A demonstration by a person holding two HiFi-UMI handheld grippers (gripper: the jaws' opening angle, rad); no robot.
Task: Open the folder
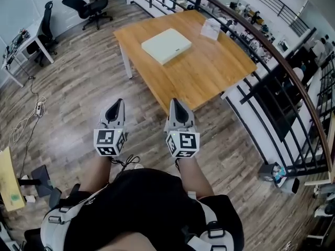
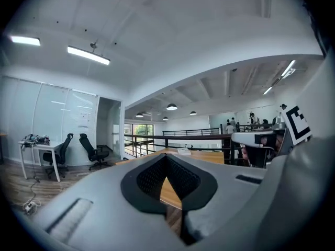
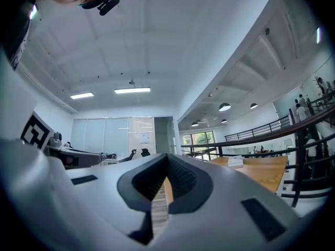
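The folder [image 1: 166, 45] is a flat, cream-white, closed rectangle lying near the middle of the wooden table [image 1: 209, 77]. Both grippers are held level over the floor, well short of the table's near corner and touching nothing. My left gripper [image 1: 116, 104] has its jaws together with nothing between them, and its own view shows the same [image 2: 166, 158]. My right gripper [image 1: 176, 103] stands beside it, jaws also closed and empty [image 3: 167, 158]. The person's forearms and dark top fill the bottom of the head view.
A small white stack of paper [image 1: 211, 29] sits at the table's far edge. A dark metal railing [image 1: 277, 61] runs along the table's right side. Black office chairs [image 1: 86, 7] and a white desk [image 1: 15, 54] stand at the far left on the wood floor.
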